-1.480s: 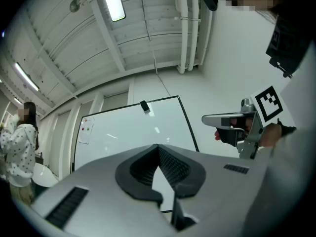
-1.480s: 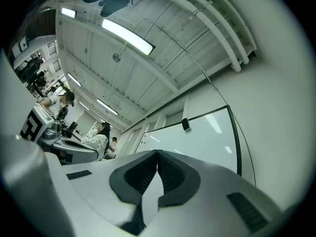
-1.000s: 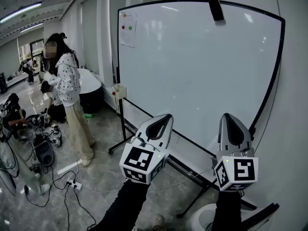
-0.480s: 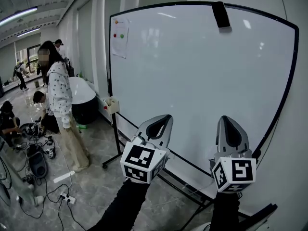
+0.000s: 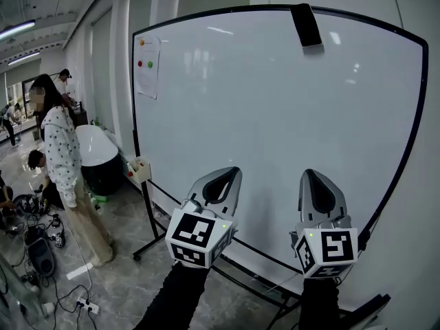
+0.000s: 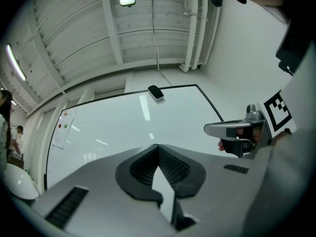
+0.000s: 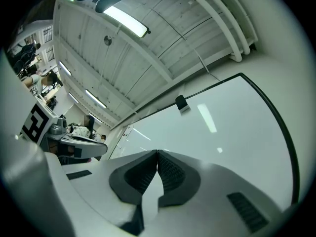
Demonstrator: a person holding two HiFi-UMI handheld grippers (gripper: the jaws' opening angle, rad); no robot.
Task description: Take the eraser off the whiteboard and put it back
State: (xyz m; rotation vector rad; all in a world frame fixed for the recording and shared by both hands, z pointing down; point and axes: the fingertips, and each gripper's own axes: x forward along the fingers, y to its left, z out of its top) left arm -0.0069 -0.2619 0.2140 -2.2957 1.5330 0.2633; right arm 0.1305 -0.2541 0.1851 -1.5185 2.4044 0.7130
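Observation:
A black eraser (image 5: pixel 306 25) sticks to the top edge of the large whiteboard (image 5: pixel 275 115), right of centre. It also shows as a small dark block in the left gripper view (image 6: pixel 156 92) and the right gripper view (image 7: pixel 181 102). My left gripper (image 5: pixel 227 177) and right gripper (image 5: pixel 317 178) are held side by side in front of the board's lower half, both pointing up towards it and well below the eraser. Both are shut with nothing between their jaws, as the left gripper (image 6: pixel 158 146) and the right gripper (image 7: pixel 157 152) show in their own views.
A sheet of paper with coloured magnets (image 5: pixel 146 64) hangs at the board's top left. A small box (image 5: pixel 139 169) sits on the board's stand. A person in a spotted top (image 5: pixel 62 150) stands at left by a white tub (image 5: pixel 96 154). Cables (image 5: pixel 41 253) lie on the floor.
Both grippers and the head view have come closer to the whiteboard, which now fills more of the picture. The person at left has slid towards the left edge. Both grippers stay shut.

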